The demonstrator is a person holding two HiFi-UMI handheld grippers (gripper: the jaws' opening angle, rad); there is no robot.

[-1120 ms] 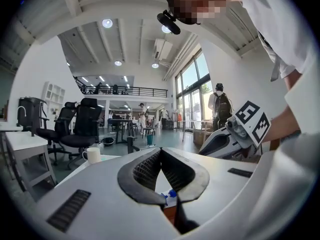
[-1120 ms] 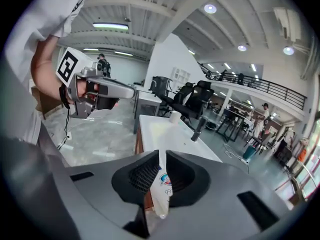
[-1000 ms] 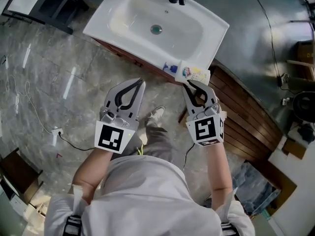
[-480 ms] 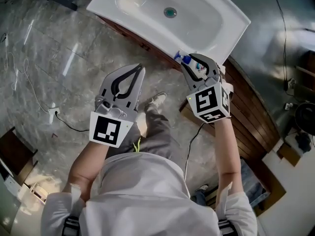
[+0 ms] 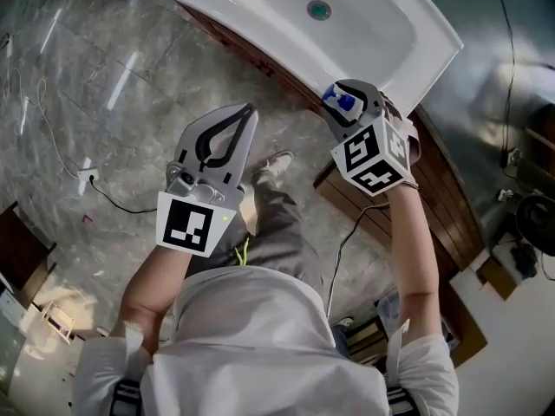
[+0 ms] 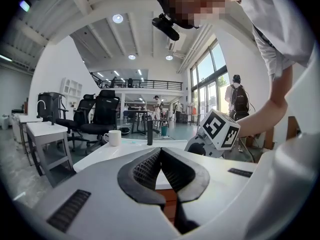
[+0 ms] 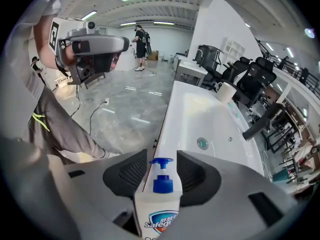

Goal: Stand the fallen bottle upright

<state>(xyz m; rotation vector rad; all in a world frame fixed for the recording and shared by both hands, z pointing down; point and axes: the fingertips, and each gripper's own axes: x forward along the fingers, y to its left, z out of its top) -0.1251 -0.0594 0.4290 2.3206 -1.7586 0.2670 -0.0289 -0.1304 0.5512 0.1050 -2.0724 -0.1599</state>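
And there's the bottle (image 7: 161, 206): a white soap dispenser with a blue pump head and a blue shield label on its front. It's down on its side at the right end of the white sink's (image 7: 175, 109) near rim, pump pointing left along the edge. It lies between the opening jaws of the right hand-held gripper (image 7: 162, 156), whose pads are not pressing it.

Head view looks steeply down; all three views share the sink (image 5: 286, 33) (image 7: 200, 116).
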